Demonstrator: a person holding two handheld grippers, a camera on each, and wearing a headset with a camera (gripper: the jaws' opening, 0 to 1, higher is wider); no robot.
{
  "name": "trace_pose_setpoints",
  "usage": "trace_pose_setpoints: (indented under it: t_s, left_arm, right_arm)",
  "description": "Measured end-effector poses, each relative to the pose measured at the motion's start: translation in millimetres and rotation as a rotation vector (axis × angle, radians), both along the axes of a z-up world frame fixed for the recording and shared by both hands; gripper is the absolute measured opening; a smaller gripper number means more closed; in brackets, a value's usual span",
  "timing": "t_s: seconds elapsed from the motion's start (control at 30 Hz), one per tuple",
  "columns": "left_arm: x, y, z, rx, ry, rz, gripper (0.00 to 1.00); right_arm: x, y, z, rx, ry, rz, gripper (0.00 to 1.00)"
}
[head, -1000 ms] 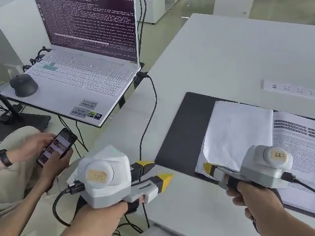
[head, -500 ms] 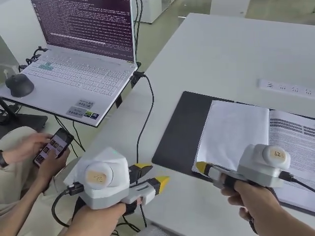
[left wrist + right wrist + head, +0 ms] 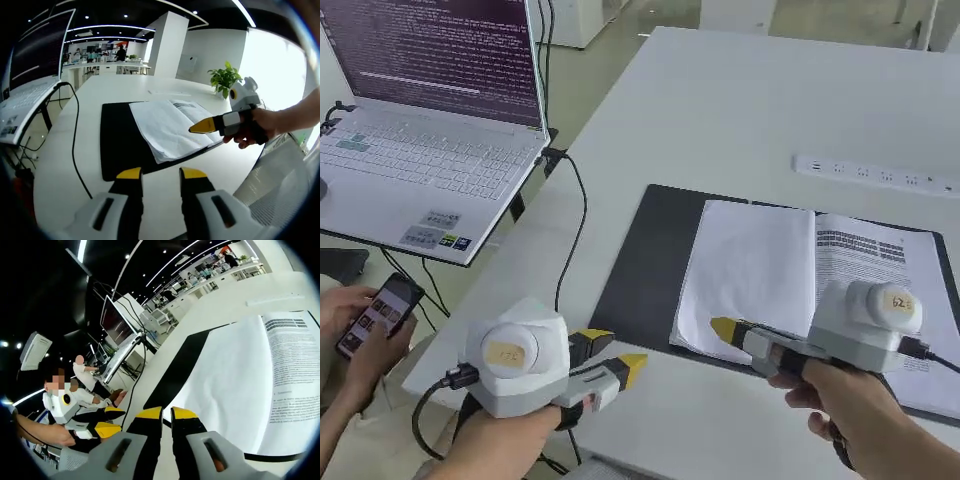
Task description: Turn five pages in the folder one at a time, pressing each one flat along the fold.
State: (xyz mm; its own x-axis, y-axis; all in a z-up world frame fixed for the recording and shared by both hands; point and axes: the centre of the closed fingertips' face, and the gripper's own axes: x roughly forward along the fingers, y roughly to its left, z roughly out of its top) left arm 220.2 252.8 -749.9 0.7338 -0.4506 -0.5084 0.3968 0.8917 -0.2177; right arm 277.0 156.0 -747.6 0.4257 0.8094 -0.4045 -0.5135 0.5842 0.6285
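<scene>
Head view: folder (image 3: 640,262) lies open on the surface (image 3: 750,110); your right tool (image 3: 723,329) hovers at the blank page's (image 3: 750,265) near corner.
Left gripper view: left tool (image 3: 161,174) parted, empty.
Right gripper view: jaws closed, empty.
Likely between turns; next, catch one sheet only.

The black folder (image 3: 645,265) is showing white pages (image 3: 750,265) with black print. The left tool (image 3: 612,350) and right tool (image 3: 723,328) are wearing yellow tips on white bodies.

A white workbench (image 3: 740,100) is lit by a bright window (image 3: 275,70) and rows of ceiling lights (image 3: 244,12), a white column (image 3: 167,50) and a potted plant (image 3: 223,80) are seen beyond it, and a laptop (image 3: 420,150) is set alongside.
</scene>
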Motion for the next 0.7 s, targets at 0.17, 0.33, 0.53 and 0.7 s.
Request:
trace_pose_setpoints:
  t_s: [0.17, 0.33, 0.53, 0.7]
  left_arm:
    - [15.5, -17.9, -9.8, 0.020, 0.005, -0.053, 0.27]
    - [36.5, -36.1, -23.8, 0.040, -0.002, -0.095, 0.27]
    - [58.1, -58.8, -35.8, 0.052, -0.014, -0.121, 0.26]
    - [64.7, -66.2, -48.6, 0.078, 0.000, -0.124, 0.26]
  right_arm:
    - [10.3, -26.3, 1.8, -0.010, -0.006, -0.052, 0.05]
    - [18.6, -50.1, 1.1, -0.018, -0.010, -0.092, 0.04]
    - [31.7, -76.0, -2.0, -0.025, 0.000, -0.141, 0.03]
    - [41.5, -89.1, -2.5, -0.028, 0.001, -0.161, 0.03]
